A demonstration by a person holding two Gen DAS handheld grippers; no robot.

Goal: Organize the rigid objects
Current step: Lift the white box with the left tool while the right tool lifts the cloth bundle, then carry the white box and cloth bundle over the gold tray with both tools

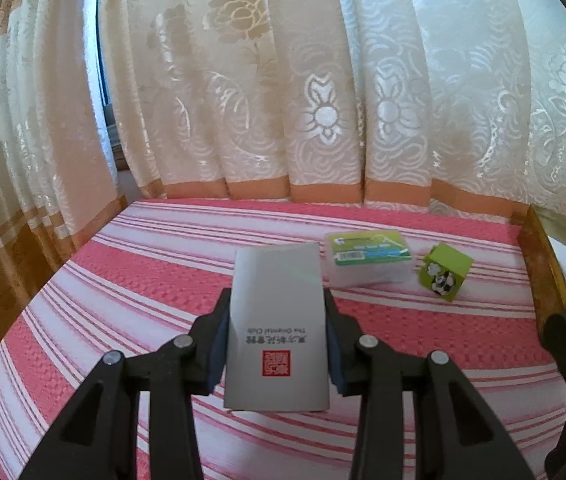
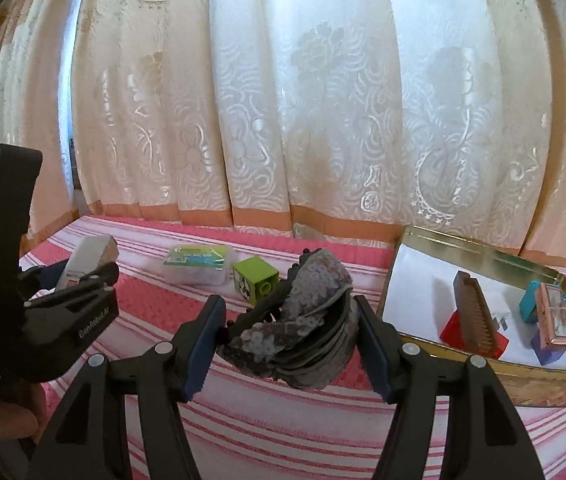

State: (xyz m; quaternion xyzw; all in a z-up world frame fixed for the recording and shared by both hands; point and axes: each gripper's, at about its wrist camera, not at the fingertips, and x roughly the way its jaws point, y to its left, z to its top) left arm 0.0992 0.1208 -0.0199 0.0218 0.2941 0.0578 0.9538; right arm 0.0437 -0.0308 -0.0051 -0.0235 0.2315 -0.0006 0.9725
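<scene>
My left gripper (image 1: 277,304) is shut on a pale grey box (image 1: 277,332) with a red seal, held above the striped pink cloth (image 1: 123,280). From the right wrist view the same grey box (image 2: 91,254) and left gripper (image 2: 97,276) appear at the left. My right gripper (image 2: 287,312) is shut on a grey sequined hair clip (image 2: 307,312), lifted over the cloth. Beyond it lie a clear plastic case with a green label (image 2: 199,266) and a green cube (image 2: 255,280). These also show in the left wrist view, the case (image 1: 367,258) and the cube (image 1: 445,272).
An open gold tin (image 2: 483,250) stands at the right. It holds a brown comb (image 2: 477,316), a red block (image 2: 453,326), a teal piece (image 2: 527,306) and a rose-coloured box (image 2: 553,320). Cream floral curtains (image 2: 283,120) hang close behind the surface.
</scene>
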